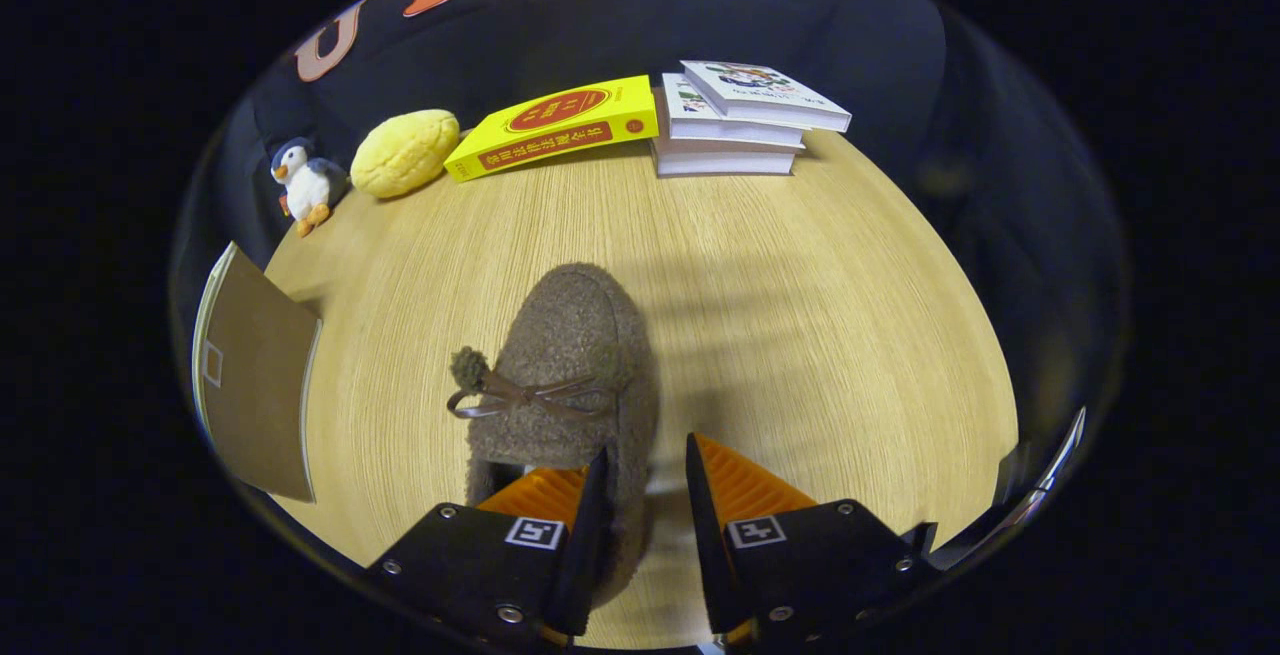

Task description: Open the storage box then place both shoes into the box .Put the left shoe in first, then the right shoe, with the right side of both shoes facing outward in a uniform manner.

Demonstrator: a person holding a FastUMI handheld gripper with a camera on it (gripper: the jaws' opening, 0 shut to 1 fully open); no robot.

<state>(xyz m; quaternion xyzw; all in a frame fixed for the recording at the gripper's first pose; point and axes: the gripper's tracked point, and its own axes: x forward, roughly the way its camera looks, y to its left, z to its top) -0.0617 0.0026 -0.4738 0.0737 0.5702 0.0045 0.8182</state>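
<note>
Nearest to me, my fingers stand spread, with a clear gap between them. One side wall of a brown fleece shoe sits in that gap: the left finger lies over the shoe's opening, the right finger stands just outside the shoe, apart from it. I cannot tell whether the left finger touches the fleece; the two fingers do not pinch it.

That shoe rests on the pale wooden worktop, toe pointing away from me, with a thin brown bow and a small pompom across its upper.

On the near left, a brown panel with a pale edge lies at the worktop's edge; I cannot tell what it belongs to.

Along the far edge, from left to right: a small penguin plush, a yellow bun-shaped soft toy just beside it, a yellow book lying flat, and a stack of three white books touching the yellow book's right end. All four are well apart from the shoe.

At the near right, a curved metal edge shows beyond the worktop.
</note>
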